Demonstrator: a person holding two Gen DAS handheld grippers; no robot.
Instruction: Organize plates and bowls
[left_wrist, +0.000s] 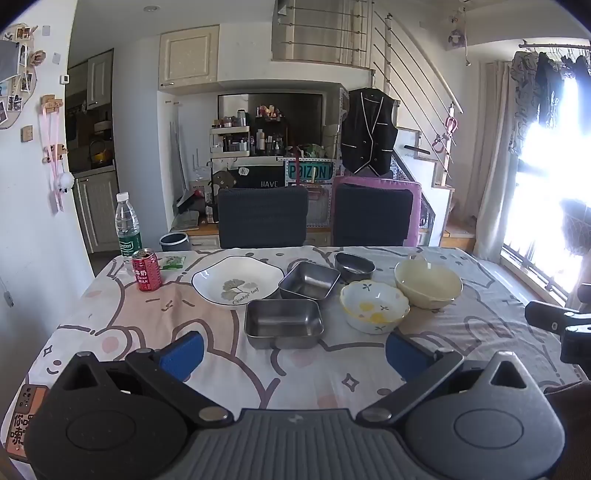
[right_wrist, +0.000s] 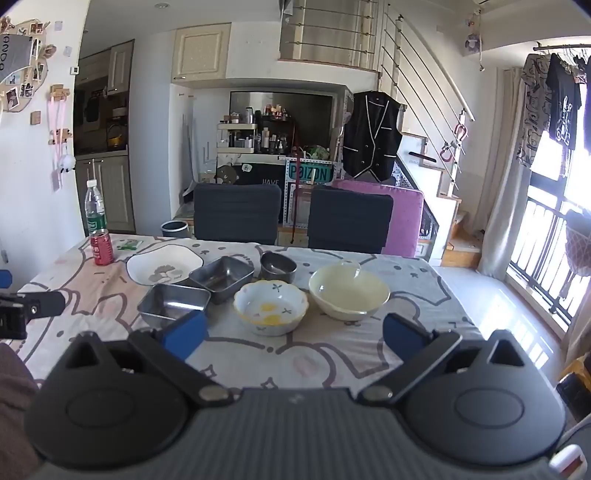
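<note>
On the table stand a white leaf-print plate (left_wrist: 238, 278) (right_wrist: 164, 264), two square steel trays, near (left_wrist: 282, 322) (right_wrist: 173, 302) and far (left_wrist: 309, 280) (right_wrist: 221, 275), a small round steel bowl (left_wrist: 354, 266) (right_wrist: 277, 266), a white bowl with yellow flowers (left_wrist: 373, 304) (right_wrist: 270, 306) and a large cream bowl (left_wrist: 427, 282) (right_wrist: 349, 291). My left gripper (left_wrist: 293, 356) is open and empty, held above the near table edge in front of the near tray. My right gripper (right_wrist: 293, 336) is open and empty, in front of the flowered bowl.
A red can (left_wrist: 146, 270) (right_wrist: 101, 246), a water bottle (left_wrist: 128, 225) (right_wrist: 95, 212) and a green packet (left_wrist: 172, 261) stand at the table's far left. Two dark chairs (left_wrist: 262, 218) (left_wrist: 373, 218) stand behind the table. A window is at the right.
</note>
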